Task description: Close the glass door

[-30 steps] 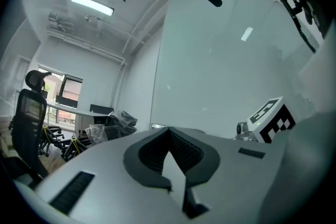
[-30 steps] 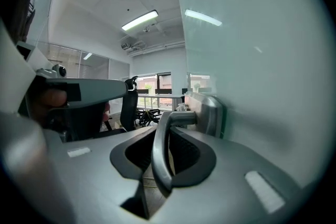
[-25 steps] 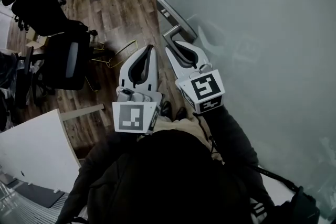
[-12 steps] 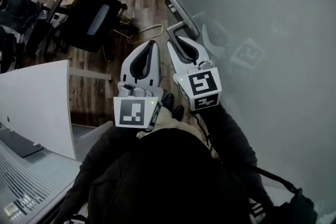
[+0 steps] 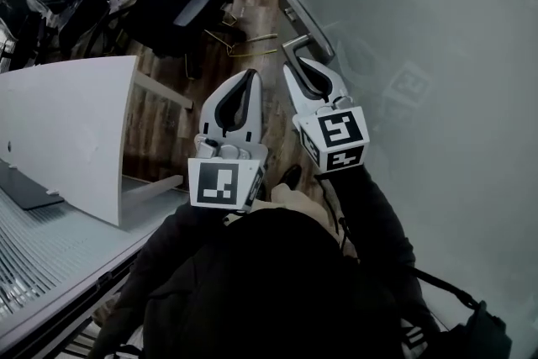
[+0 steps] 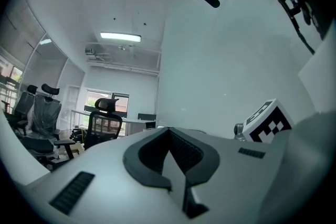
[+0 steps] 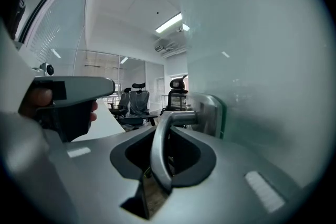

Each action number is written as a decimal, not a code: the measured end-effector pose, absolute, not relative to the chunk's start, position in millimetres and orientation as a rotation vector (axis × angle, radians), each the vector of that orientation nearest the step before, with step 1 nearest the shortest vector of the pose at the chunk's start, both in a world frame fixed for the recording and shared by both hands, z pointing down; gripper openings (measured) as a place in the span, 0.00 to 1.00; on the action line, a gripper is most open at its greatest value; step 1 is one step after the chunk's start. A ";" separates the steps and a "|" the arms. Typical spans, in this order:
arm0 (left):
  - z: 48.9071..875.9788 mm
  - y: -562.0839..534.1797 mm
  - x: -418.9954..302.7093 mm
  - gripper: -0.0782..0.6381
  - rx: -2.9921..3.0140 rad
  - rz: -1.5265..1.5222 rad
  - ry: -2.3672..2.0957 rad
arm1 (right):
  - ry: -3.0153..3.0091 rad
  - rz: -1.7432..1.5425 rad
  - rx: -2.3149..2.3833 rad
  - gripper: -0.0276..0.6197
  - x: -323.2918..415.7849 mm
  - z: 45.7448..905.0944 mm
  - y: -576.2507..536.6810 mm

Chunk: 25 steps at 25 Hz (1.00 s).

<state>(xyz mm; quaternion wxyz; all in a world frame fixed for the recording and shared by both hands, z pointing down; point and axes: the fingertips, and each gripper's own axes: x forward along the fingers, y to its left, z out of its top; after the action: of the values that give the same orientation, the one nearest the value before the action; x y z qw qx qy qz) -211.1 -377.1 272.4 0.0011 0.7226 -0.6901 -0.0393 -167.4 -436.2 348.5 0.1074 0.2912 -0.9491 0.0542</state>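
Observation:
The frosted glass door (image 5: pixel 420 55) fills the right of the head view. Its metal lever handle (image 5: pixel 294 46) sticks out from a long plate (image 5: pixel 303 8). My right gripper (image 5: pixel 309 70) is shut on the door handle. In the right gripper view the handle (image 7: pixel 159 157) runs lengthwise between the jaws of the right gripper (image 7: pixel 169 131), out from its mount on the door (image 7: pixel 262 86). My left gripper (image 5: pixel 249 78) hangs just left of the right one, shut and empty, pointing level. Its closed tips (image 6: pixel 169 129) face the room, with the door (image 6: pixel 226 60) on their right.
A white desk (image 5: pixel 67 130) stands close at the left, above the wooden floor (image 5: pixel 168 118). Black office chairs (image 5: pixel 181 4) crowd the top left, and thin yellow rods (image 5: pixel 248 42) lie on the floor near them. More chairs (image 6: pixel 102 123) show ahead of the left gripper.
Both grippers keep their poses, but the room has slid past them in the head view. The white desk has come much closer at the left and the chairs have moved to the right.

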 end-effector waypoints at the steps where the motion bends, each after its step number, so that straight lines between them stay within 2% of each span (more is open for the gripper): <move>1: 271.3 -376.1 -211.2 0.10 2.257 -0.116 -2.175 | -2.799 0.164 0.849 0.14 -165.7 347.2 -438.1; 4: 282.8 -350.8 -221.9 0.10 2.253 -0.069 -2.159 | -2.812 0.167 0.827 0.14 -174.0 353.0 -422.5; 9: 302.3 -269.4 -278.6 0.10 2.216 -0.108 -2.181 | -2.828 0.120 0.774 0.14 -223.9 367.1 -342.0; 16: 289.3 -268.8 -273.2 0.10 2.164 -0.111 -2.229 | -2.860 0.133 0.642 0.14 -226.9 354.9 -327.3; 25: 293.0 -168.2 -294.3 0.10 2.075 -0.134 -2.342 | -2.882 0.086 0.500 0.14 -266.4 359.6 -230.8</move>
<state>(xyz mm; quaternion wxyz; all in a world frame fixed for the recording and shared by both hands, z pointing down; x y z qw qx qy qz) -294.3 -168.2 293.0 0.0049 0.6625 -0.7478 -0.0427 -266.4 -230.8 359.6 0.1076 0.1698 -0.9791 0.0293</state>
